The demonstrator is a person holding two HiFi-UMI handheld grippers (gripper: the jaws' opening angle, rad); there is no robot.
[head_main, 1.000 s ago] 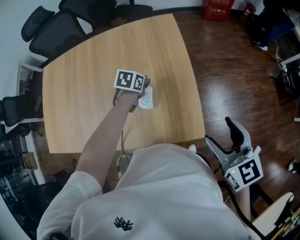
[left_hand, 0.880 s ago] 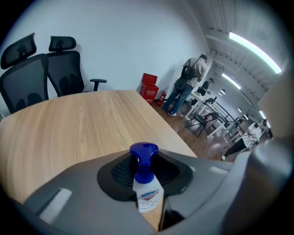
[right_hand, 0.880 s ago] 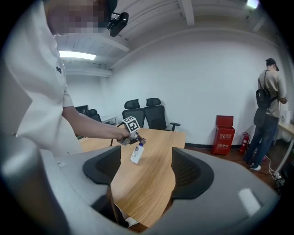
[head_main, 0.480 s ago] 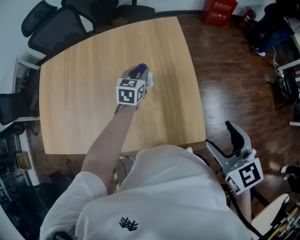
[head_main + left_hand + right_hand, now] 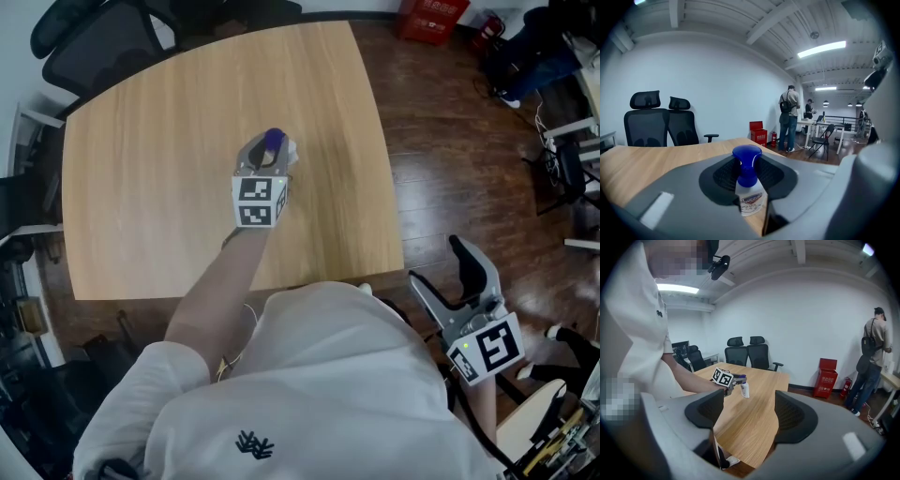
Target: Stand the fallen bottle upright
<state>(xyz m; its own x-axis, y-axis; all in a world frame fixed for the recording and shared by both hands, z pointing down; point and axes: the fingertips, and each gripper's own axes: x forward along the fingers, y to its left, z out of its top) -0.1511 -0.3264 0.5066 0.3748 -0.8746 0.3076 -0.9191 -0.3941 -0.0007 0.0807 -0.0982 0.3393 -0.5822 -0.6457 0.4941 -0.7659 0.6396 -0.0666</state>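
A small white spray bottle (image 5: 285, 150) with a blue cap is gripped just below the cap by my left gripper (image 5: 267, 156), over the middle of the wooden table (image 5: 159, 141). In the left gripper view the bottle (image 5: 750, 199) stands cap-up between the pads of this gripper (image 5: 749, 177). The right gripper view shows the bottle (image 5: 745, 390) hanging from the left gripper (image 5: 733, 379), seemingly a little above the tabletop. My right gripper (image 5: 442, 274) is open and empty, off the table's near right corner; its jaws (image 5: 749, 411) frame the table (image 5: 754, 427).
Black office chairs (image 5: 103, 42) stand at the table's far side. A red crate (image 5: 429, 17) sits on the dark wood floor beyond it. Two people (image 5: 789, 117) stand at desks further back. My white-shirted torso (image 5: 309, 394) fills the near edge.
The bottle lay on its side on the table under the left gripper. That gripper has since lifted it and turned it so the blue cap points up. The right gripper has stayed put.
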